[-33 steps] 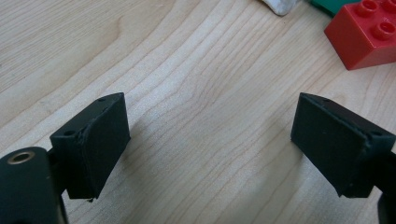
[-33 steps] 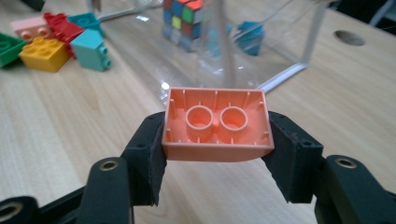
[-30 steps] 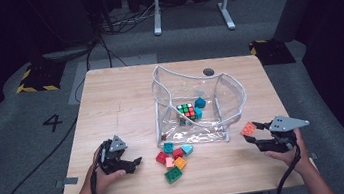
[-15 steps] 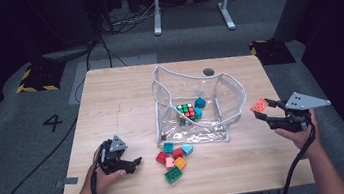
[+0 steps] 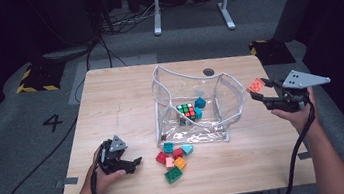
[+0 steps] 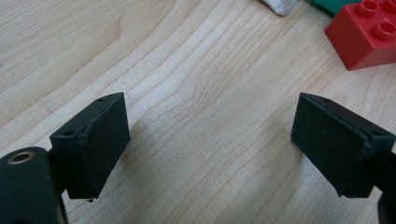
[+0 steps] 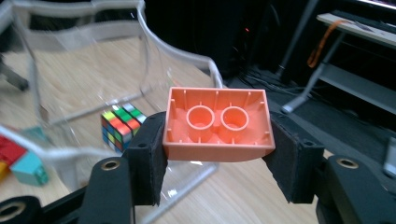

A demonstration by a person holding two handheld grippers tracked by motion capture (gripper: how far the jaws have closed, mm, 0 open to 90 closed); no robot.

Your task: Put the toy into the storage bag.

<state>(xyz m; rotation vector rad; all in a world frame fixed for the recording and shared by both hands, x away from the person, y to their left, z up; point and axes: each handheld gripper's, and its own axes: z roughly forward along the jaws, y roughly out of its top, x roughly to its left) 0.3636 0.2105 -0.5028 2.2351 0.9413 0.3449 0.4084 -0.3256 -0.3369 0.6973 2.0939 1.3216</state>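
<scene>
the right gripper point(image 5: 258, 89) is clenched on an orange building brick point(image 5: 256, 85), held in the air just beside the right wall of the clear plastic bag point(image 5: 231, 100), above the table's point(image 5: 120, 99) right edge. my reading is that the brick is held high so it can clear the bag's stiff white rim and go in from above, joining the puzzle cube point(image 5: 186, 111) and the teal bricks already inside. the bag stands open at the top with its walls propped apart, which suits dropping pieces in.

the left gripper point(image 5: 133, 163) rests low on the table near the front left, jaws spread with nothing between them, pointing toward the loose pile of bricks point(image 5: 174, 159) in front of the bag; it looks parked ready for the next piece.

the right gripper view shows what the high view cannot: the orange brick point(image 7: 217, 123) is gripped by its short ends, hollow underside with two round tubes facing the camera, pads pressing on both sides. the left gripper view confirms bare wood between its jaws, with a red brick point(image 6: 363, 34) just ahead at the upper right.
</scene>
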